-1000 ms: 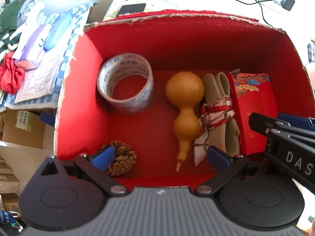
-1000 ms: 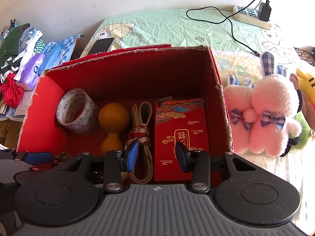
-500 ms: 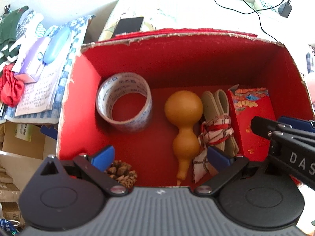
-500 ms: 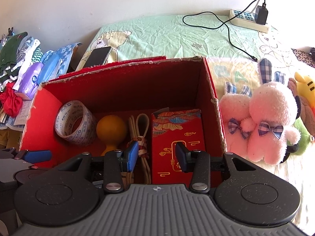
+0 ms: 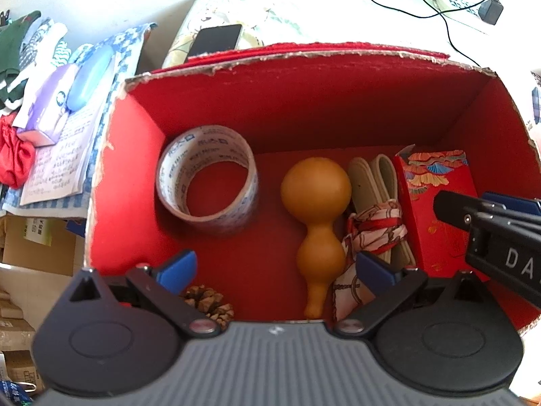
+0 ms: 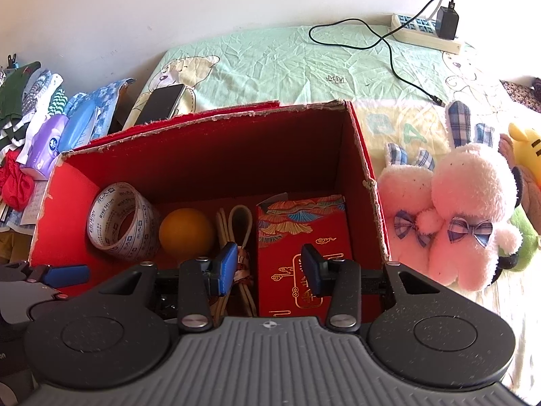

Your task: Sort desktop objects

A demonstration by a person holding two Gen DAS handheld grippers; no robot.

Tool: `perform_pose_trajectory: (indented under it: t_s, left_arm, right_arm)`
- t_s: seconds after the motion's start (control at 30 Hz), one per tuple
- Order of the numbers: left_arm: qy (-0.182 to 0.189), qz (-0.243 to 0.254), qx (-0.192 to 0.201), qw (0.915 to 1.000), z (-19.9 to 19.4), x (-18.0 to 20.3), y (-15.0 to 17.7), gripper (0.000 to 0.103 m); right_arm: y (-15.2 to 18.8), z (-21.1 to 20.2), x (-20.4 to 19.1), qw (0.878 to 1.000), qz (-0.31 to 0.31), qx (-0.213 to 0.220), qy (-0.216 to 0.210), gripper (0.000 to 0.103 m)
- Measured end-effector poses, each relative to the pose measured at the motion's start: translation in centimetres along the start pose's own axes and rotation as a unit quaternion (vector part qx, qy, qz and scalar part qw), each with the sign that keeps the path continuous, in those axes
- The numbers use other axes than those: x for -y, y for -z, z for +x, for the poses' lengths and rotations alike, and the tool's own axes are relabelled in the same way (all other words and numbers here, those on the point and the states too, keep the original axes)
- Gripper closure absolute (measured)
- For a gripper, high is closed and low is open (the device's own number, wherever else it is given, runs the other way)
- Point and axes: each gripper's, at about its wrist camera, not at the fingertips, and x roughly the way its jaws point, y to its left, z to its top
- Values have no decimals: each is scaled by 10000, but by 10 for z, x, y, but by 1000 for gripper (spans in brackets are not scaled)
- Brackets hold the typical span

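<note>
Red box (image 5: 304,108) stands open on the bed (image 6: 287,64), containing, left to right, a tape roll (image 5: 206,176), a gourd (image 5: 316,216), a folded strap tied with a ribbon (image 5: 375,209) and a red packet (image 5: 436,203); a pine cone (image 5: 209,304) lies at the near wall. Left gripper (image 5: 275,267): jaws wide apart, empty. Right gripper (image 6: 268,267): jaws partly open, empty, above the box's right half. Pink plush toys (image 6: 456,216) sit beside the box.
</note>
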Motion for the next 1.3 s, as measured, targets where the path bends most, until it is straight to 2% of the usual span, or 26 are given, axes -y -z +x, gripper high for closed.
perform_pose_trajectory:
  t_s: [0.57,1.3]
  left_arm:
    - [78,1,-86,9999,3,5,3,2]
    - [146,-82,68,9998,-1,-1,3,2]
  right_arm:
    - [0,1,-3,10000,-52,-36,6,59]
    - [3,-2,-4,10000,-30,36,86,58]
